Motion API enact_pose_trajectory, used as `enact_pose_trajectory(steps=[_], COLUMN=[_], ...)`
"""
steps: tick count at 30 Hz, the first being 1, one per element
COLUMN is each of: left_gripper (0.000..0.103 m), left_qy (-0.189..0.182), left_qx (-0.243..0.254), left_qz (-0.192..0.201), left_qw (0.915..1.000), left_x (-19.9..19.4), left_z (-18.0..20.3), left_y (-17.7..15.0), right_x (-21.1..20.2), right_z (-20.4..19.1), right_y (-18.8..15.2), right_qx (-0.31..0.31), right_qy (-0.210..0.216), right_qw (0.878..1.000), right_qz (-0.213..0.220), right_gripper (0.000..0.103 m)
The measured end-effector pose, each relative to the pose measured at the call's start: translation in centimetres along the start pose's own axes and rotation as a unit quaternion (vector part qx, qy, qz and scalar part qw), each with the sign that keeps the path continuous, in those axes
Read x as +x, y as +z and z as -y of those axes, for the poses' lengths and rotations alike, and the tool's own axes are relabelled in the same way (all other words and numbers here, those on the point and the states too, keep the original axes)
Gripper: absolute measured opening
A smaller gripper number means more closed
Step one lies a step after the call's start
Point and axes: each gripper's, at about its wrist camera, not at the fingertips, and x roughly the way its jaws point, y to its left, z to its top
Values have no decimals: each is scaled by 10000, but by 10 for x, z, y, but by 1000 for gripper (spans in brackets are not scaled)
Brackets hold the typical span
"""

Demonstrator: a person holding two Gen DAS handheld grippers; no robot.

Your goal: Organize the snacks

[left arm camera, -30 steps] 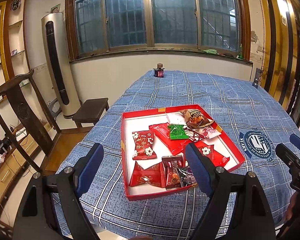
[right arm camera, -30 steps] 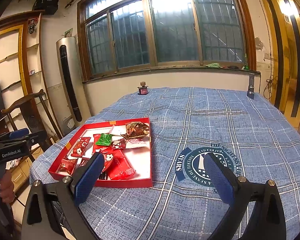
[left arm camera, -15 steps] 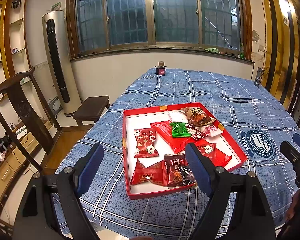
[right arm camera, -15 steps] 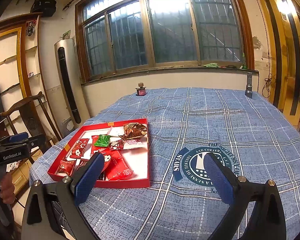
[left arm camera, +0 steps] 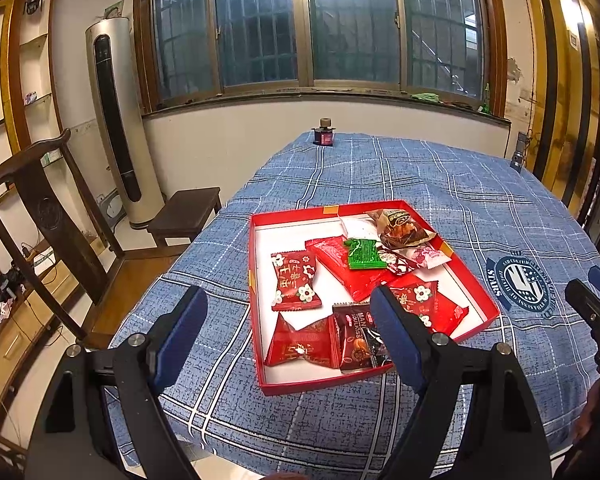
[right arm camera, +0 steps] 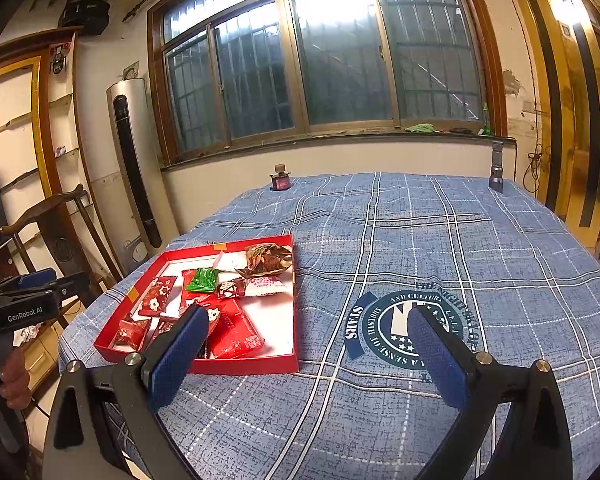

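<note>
A shallow red tray lies on the blue checked tablecloth, with several snack packets in it. Among them are a red flowered packet, a green packet, a brown packet at the far corner and a dark brown packet near the front. My left gripper hovers open just short of the tray's near edge, with nothing between its fingers. In the right wrist view the tray sits to the left. My right gripper stands open and empty above the cloth beside the tray.
A small dark jar and a torch stand at the table's far edge. A round emblem is printed on the cloth right of the tray. A wooden chair, a stool and a tall air conditioner stand left of the table.
</note>
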Motion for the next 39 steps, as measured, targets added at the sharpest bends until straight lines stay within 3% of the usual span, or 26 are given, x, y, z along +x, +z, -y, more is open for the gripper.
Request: enact_pose_trajectory(steps=[39], left_gripper=[84], left_qy=[17], left_qx=[-110], left_qz=[-82], left_qw=[9999], left_x=[4], left_z=[-15], left_y=[-5], right_x=[4], right_z=[-14], right_y=[-1], right_qx=[-151], right_qy=[40], right_qw=[9998], right_qz=[-91], right_gripper=[101])
